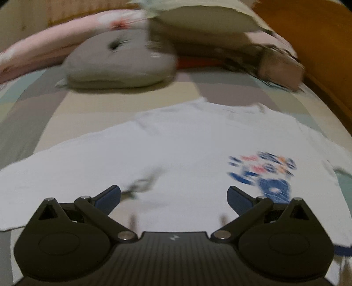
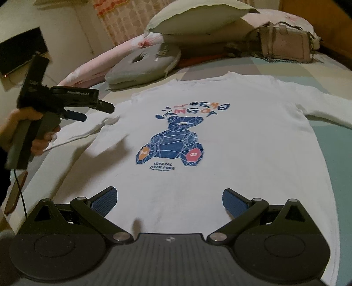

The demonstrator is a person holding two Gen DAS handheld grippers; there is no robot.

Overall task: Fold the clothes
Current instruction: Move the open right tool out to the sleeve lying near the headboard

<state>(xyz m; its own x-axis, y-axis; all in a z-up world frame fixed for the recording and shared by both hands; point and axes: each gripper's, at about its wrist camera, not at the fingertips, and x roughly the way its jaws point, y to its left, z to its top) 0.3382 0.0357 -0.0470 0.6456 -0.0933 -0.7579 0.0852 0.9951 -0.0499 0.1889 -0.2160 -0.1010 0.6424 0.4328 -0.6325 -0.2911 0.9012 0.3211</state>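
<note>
The shirt point(image 2: 220, 136) lies spread flat and face up on the bed point(image 2: 330, 66), bear print point(image 2: 170, 143) showing, with no fold in it that I can see. Its long axis runs from the hem, at 6 o'clock under the right gripper point(image 2: 169, 201), up to the collar at 12 o'clock. One sleeve stretches out toward 3 o'clock, the other trails toward 9 o'clock, a little rumpled.

The right gripper stands at the hem with its jaws wide and nothing between them; the cloth lies straight ahead of it and beneath. The left gripper point(image 2: 96, 111), seen from the right wrist at 9 o'clock, hangs above the left sleeve near the shoulder, a hand point(image 2: 24, 129) on its grip. Its own view is blurred, but its jaws point(image 1: 173, 198) are wide too and hold nothing, with the print off toward 3 o'clock.

So each gripper is nearer its own side: the left to the 9 o'clock sleeve, the right to the hem and the 3 o'clock side. A shirt laid flat like this would suit being ready for folding, or just spread out again; I cannot tell which. A pillow point(image 2: 198, 15), a grey cushion point(image 2: 140, 68) and a bag point(image 2: 283, 44) sit beyond the collar, well clear.
</note>
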